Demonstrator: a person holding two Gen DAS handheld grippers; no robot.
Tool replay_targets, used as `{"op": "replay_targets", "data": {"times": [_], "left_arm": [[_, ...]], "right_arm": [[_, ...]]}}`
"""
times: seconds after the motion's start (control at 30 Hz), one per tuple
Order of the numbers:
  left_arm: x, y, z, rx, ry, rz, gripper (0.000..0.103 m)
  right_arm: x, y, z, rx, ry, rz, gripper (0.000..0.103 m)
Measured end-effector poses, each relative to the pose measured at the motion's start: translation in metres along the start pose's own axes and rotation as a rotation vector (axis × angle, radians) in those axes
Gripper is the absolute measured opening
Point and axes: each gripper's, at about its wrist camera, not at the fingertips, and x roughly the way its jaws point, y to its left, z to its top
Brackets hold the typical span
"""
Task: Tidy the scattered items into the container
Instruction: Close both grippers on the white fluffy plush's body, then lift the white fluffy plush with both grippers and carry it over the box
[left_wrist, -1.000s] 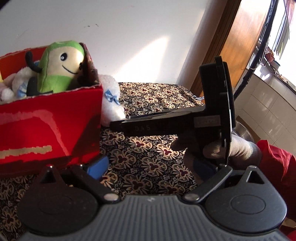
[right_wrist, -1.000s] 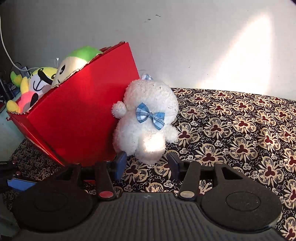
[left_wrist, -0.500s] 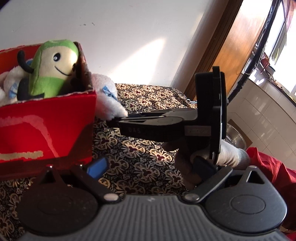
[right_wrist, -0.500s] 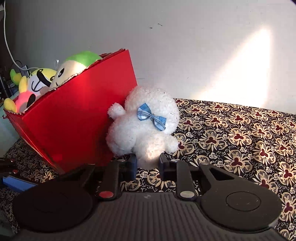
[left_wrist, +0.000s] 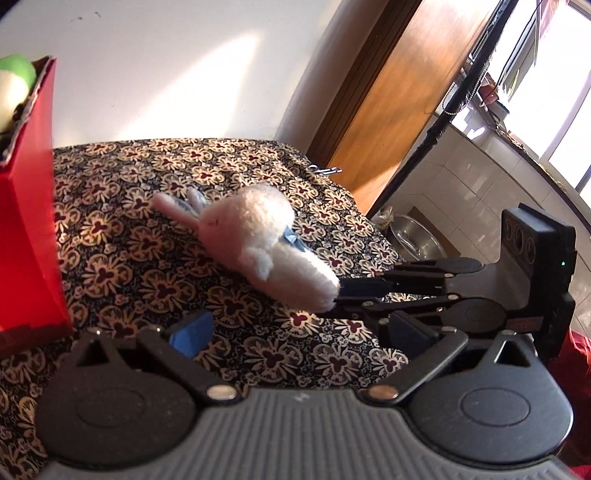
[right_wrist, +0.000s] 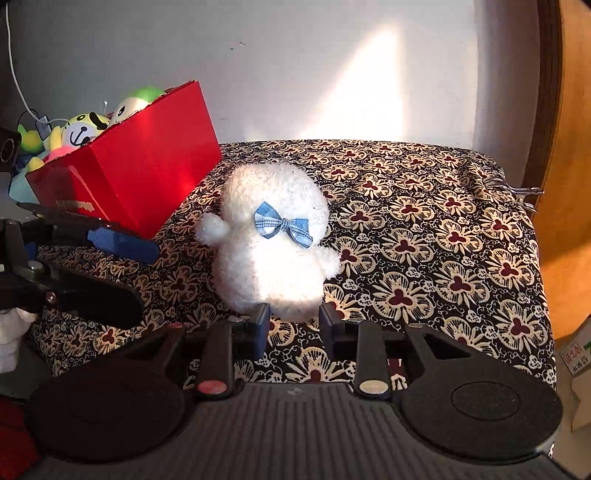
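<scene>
Left wrist view: right claw (left_wrist: 338, 295) grips the white plush (left_wrist: 255, 236) by its base, carrying it above the patterned worktop (left_wrist: 147, 258), clear of the red box (left_wrist: 29, 221) at left. Left claw (left_wrist: 295, 332) spreads wide, empty.

Right wrist view: plush (right_wrist: 273, 251) sits pinched between the fingers (right_wrist: 260, 326), which have just eased slightly; box (right_wrist: 147, 166) lies far left, already holding toys (right_wrist: 81, 127), likely its destination.

Each camera sits low behind its own two fingers and looks forward and down, close to the flowered cloth (right_wrist: 443, 236). Both see the white plush toy (left_wrist: 255, 240) ahead of the fingers, and the red box (right_wrist: 147, 170) off to their left.
</scene>
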Motion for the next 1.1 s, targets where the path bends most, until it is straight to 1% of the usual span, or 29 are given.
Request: {"op": "replay_targets", "data": {"times": [0.1, 0.17, 0.2, 0.27, 0.33, 0.4, 0.47, 0.53, 0.6, 0.73, 0.8, 0.83, 0.93, 1.0, 1.1], "left_arm": [[0.008, 0.002, 0.004, -0.03, 0.005, 0.005, 0.101], [0.012, 0.004, 0.007, -0.063, -0.001, 0.012, 0.101], [0.015, 0.006, 0.009, -0.083, -0.01, 0.024, 0.101], [0.021, 0.009, 0.014, -0.12, -0.021, 0.055, 0.1], [0.026, 0.011, 0.016, -0.151, -0.03, 0.071, 0.098], [0.03, 0.013, 0.017, -0.176, -0.036, 0.088, 0.093], [0.032, 0.015, 0.016, -0.184, -0.034, 0.097, 0.092], [0.033, 0.017, 0.013, -0.187, -0.026, 0.106, 0.089], [0.036, 0.019, 0.009, -0.196, -0.008, 0.099, 0.084], [0.035, 0.014, 0.005, -0.166, -0.017, 0.106, 0.084], [0.034, 0.012, 0.004, -0.153, -0.015, 0.104, 0.078], [0.033, 0.011, 0.004, -0.147, -0.015, 0.104, 0.078], [0.029, 0.002, 0.004, -0.106, -0.018, 0.1, 0.074], [0.022, -0.007, 0.0, -0.052, -0.021, 0.096, 0.074], [0.008, -0.022, -0.009, 0.048, -0.041, 0.125, 0.074]], "right_arm": [[-0.018, -0.016, -0.004, 0.117, -0.053, 0.053, 0.033], [-0.027, -0.028, -0.004, 0.227, -0.11, 0.061, 0.042], [-0.026, -0.035, -0.002, 0.291, -0.127, 0.068, 0.044], [-0.019, -0.045, 0.0, 0.409, -0.155, 0.095, 0.044], [-0.01, -0.047, 0.003, 0.471, -0.178, 0.109, 0.044], [0.003, -0.046, 0.008, 0.523, -0.185, 0.14, 0.044], [0.016, -0.046, 0.013, 0.567, -0.181, 0.19, 0.044], [0.03, -0.045, 0.016, 0.609, -0.162, 0.224, 0.044], [0.04, -0.044, 0.017, 0.643, -0.133, 0.247, 0.044], [0.044, -0.042, 0.006, 0.697, -0.084, 0.314, 0.044], [0.042, -0.04, 0.0, 0.705, -0.061, 0.324, 0.043], [0.039, -0.039, -0.004, 0.702, -0.055, 0.324, 0.041], [0.025, -0.034, -0.014, 0.701, -0.054, 0.336, 0.04], [0.016, -0.031, -0.02, 0.713, -0.051, 0.357, 0.04], [0.007, -0.022, -0.028, 0.72, -0.05, 0.39, 0.04]]}}
